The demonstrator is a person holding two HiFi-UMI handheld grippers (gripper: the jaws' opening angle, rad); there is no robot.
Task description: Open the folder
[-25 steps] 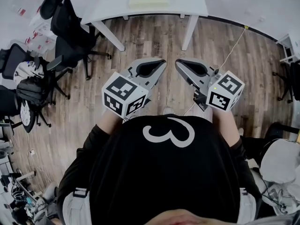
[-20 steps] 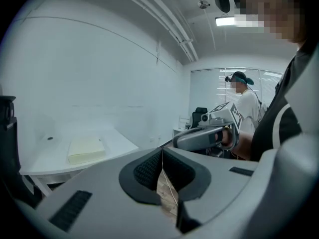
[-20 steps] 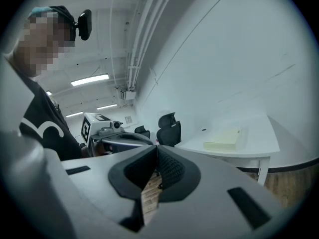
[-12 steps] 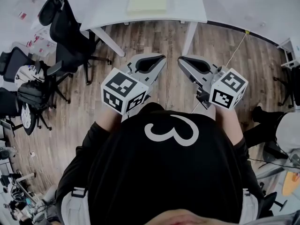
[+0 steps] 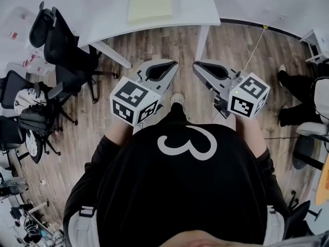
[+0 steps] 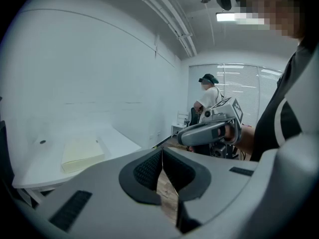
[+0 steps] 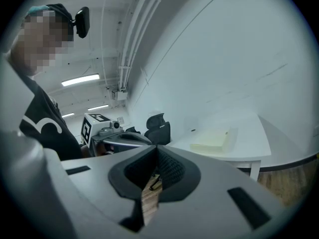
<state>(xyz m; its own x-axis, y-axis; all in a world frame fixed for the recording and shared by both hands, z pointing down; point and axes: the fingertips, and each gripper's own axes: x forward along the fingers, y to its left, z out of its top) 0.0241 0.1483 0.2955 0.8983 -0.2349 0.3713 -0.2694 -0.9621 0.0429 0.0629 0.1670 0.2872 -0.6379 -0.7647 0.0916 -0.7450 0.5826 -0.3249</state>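
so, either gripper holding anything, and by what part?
Nothing held. Left gripper and right gripper are both shut and empty; the folder lies untouched on the table.

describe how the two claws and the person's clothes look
The left claw and right claw are light grey moulded shells with black ribbed pads. Each carries a white cube with black square markers. The person wears a black top with a white looping mark, its sleeves stopping short of the wrists.

The black shirt (image 5: pixel 180 199) bears a white 3 (image 5: pixel 186 144).
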